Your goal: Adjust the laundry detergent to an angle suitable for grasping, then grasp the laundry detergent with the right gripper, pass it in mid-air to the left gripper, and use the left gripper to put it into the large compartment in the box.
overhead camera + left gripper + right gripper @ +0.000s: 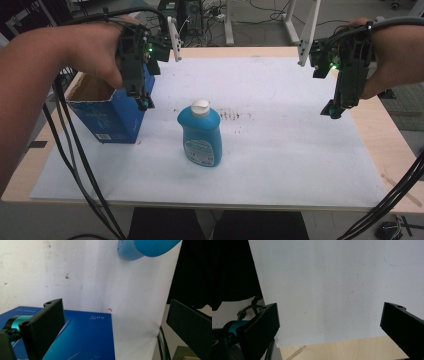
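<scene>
A blue bottle [201, 135] with a white cap stands upright in the middle of the white sheet [280, 145]. To its left stands an open-topped blue box [112, 112]. My left gripper [142, 102] hangs over the box's right edge, jaws pointing down. In the left gripper view my left gripper [113, 307] is open and holds nothing, with the blue box [87, 337] under it and the bottle [147, 247] farther off. My right gripper [334, 110] hovers over the sheet's right edge. The right gripper view shows my right gripper [330, 308] open above bare sheet.
The white sheet covers most of a wooden table [385, 135], whose bare wood [342, 350] shows along the right side. Black cables [75, 165] hang from both grippers down past the front edge. White stand legs [306, 35] rise behind the table.
</scene>
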